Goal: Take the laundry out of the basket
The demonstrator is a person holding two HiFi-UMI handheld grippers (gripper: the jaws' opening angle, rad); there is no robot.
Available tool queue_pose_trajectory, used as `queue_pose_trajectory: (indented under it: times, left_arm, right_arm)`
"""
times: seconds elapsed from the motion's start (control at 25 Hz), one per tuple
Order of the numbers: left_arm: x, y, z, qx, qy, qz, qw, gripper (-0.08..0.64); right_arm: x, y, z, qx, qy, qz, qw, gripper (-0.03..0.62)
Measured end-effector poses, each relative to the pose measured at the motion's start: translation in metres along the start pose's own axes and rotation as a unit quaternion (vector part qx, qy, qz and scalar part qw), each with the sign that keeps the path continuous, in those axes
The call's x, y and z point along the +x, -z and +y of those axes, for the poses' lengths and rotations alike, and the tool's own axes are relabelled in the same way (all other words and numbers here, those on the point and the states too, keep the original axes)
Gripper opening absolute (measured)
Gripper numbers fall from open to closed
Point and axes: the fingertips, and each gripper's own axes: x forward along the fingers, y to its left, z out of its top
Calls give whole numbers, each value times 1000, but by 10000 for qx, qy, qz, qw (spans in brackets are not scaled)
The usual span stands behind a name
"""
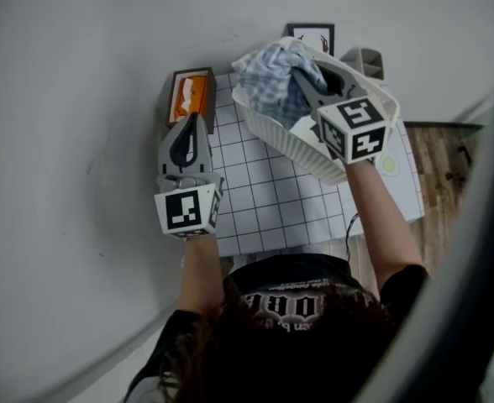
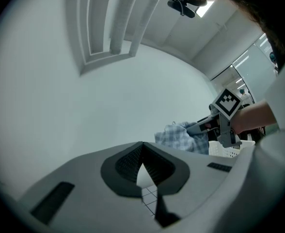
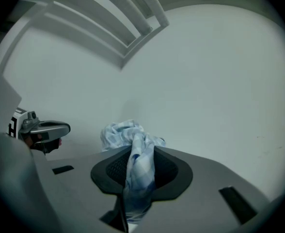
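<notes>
1. Head view: the white basket (image 1: pixel 285 145) sat at 1 o'clock on the gridded mat (image 1: pixel 264 204). The checked cloth (image 1: pixel 268 82) was bunched over the basket's 11 o'clock end, riding above the rim. The right gripper (image 1: pixel 304 78) came in from 5 o'clock with its tips buried in the cloth. The left gripper (image 1: pixel 192 133) hung at the basket's 9 o'clock, over the mat and clear of both. An orange box (image 1: pixel 192 95) stood at its 12 o'clock.
2. Basket contents: only that one cloth showed. The right gripper covered much of the inside, so I couldn't tell if more lay underneath.
3. Left gripper view: the fingers (image 2: pixel 123 166) were pressed together at the tips with nothing between them. Only mat showed through the gap lower down. The cloth (image 2: pixel 179 135) and the other gripper were at 2 o'clock.
4. Right gripper view: the fingers (image 3: pixel 108 171) were pinched on a gathered fold of the cloth (image 3: pixel 137 178). The rest was balled up at 12 o'clock past the tips, and a tail hung toward 6 o'clock.
5. Handling, my read: light, soft and limp, not fragile and not slippery.
   - It should drape and trail when lifted, so a corner could drag on the rim.
   - Gripping a bunched fold near the middle, as here, looked right; an edge grip would leave more of it dangling.
</notes>
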Motion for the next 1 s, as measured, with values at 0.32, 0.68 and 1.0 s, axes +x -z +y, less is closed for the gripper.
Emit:
queue_pose_trajectory:
  times: [0.32,0.68,1.0]
  left_arm:
    - [-32,-6,20,102,-397,10,9992,2]
    - [-74,-15,43,180,-812,-16,9965,2]
    - [-127,-10,65,105,-1296,-78,9915,2]
  right_arm:
    - [-5,-46,33,-106,-244,-572,9980,98]
    - [-13,-79,89,-174,-670,-974,9928,98]
    - [-19,-88,158,-270,-1217,-1167,9853,98]
